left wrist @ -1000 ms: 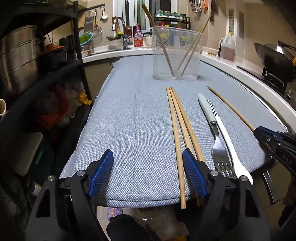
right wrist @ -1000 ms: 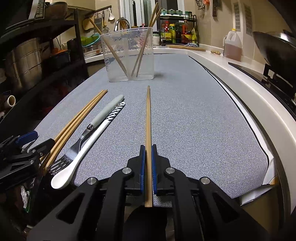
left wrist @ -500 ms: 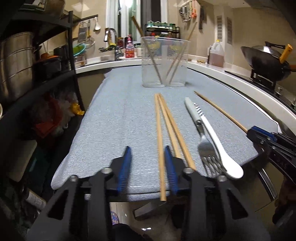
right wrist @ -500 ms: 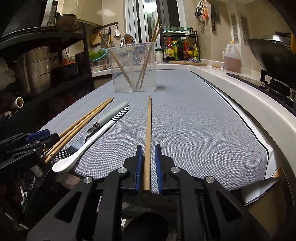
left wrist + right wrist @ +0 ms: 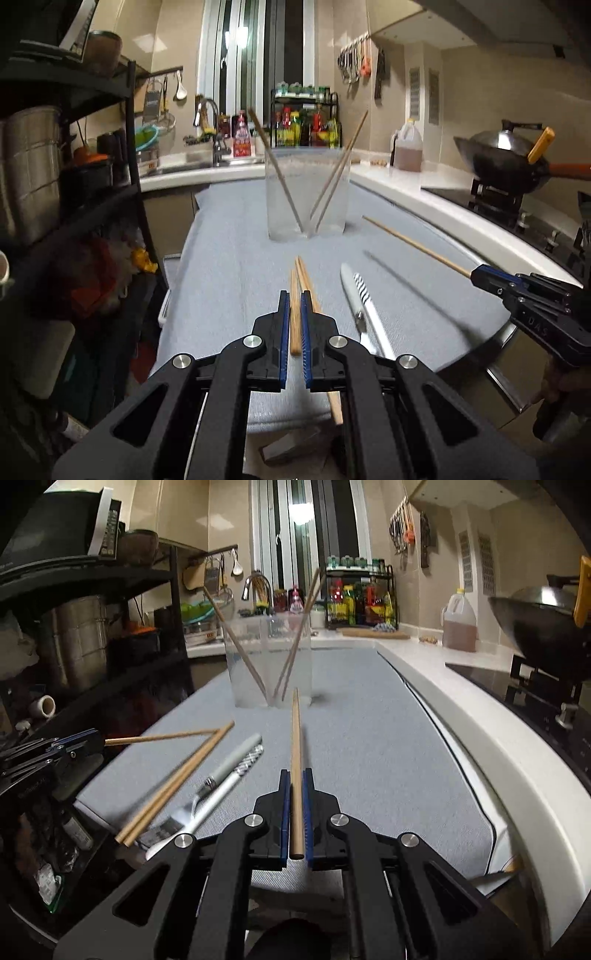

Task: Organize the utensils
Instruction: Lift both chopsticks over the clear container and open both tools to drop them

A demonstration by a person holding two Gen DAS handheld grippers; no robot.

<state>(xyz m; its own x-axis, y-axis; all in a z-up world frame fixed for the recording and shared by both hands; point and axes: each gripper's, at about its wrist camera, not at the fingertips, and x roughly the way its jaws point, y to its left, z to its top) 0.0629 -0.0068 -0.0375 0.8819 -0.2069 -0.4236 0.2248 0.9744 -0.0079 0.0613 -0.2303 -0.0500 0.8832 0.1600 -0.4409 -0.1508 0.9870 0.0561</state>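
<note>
L gripper (image 5: pixel 294 317): fingers closed tight on a chopstick (image 5: pixel 295 314), raised off the surface. R gripper (image 5: pixel 296 801): same, clamped on another chopstick (image 5: pixel 296 760), pointing fwd, also lifted.

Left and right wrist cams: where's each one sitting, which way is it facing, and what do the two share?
Left wrist: on the left gripper, facing along its fingers over the mat to the cup; its jaws clamp a chopstick; right gripper at right edge.
Right wrist: on the right gripper, same heading, clamping its own chopstick; left gripper at left edge.
Shared: cup, mat, fork, spoon, wok.
</note>
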